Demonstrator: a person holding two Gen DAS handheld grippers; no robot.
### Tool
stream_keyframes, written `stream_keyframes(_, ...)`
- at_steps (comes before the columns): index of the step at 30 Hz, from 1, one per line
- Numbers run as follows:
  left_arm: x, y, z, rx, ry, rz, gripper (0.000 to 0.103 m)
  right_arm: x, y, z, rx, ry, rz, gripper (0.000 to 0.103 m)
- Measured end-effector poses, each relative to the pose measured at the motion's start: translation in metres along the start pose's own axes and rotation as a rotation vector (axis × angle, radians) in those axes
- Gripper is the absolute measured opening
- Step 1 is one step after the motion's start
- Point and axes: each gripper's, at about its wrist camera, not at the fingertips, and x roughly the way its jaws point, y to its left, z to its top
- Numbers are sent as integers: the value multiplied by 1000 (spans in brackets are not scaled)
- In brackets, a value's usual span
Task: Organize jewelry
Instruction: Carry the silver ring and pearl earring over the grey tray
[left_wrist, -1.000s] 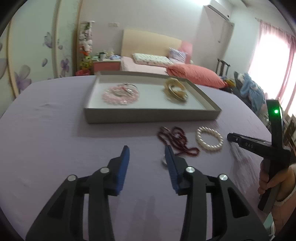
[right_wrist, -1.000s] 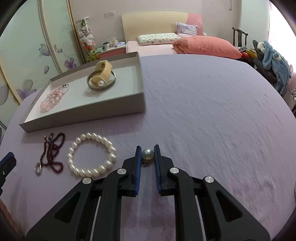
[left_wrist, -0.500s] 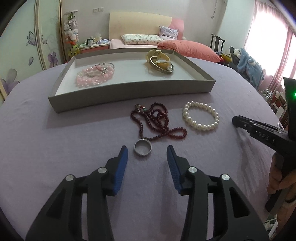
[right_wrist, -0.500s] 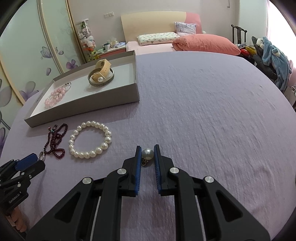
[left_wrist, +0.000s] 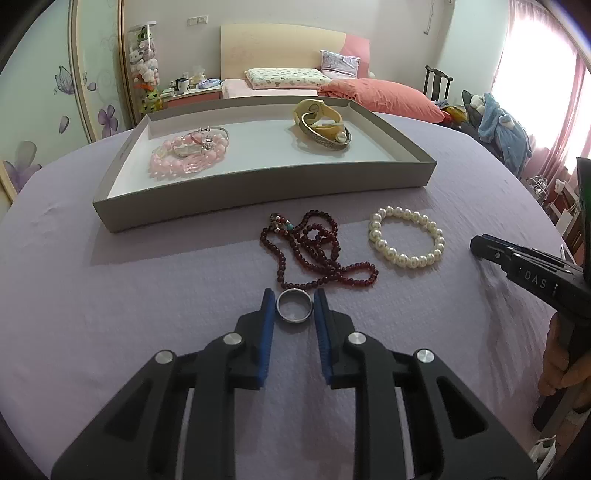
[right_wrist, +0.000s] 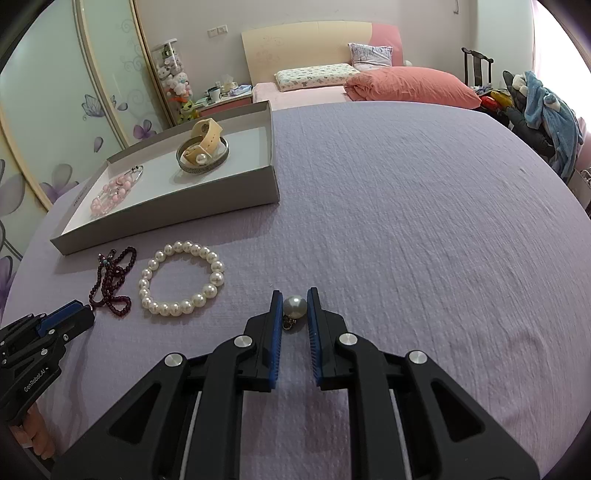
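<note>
Left gripper (left_wrist: 294, 306) just closed, pads touching ring (left_wrist: 294, 311) on surface (left_wrist: 147, 295). Right gripper (right_wrist: 294, 305) clamped on pearl earring (right_wrist: 294, 306).

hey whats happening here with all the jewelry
A person with a gripper in each hand is sorting jewelry into a tray. The left gripper has just closed around a ring on the table; the right gripper is shut on a pearl pendant. A pearl bracelet and red beads still lie outside.
</note>
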Motion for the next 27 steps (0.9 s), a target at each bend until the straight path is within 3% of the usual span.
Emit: stream_keyframes(27,-6,22,4,-60,-19,46,22,-1,7,-4,-41,3,-17,14)
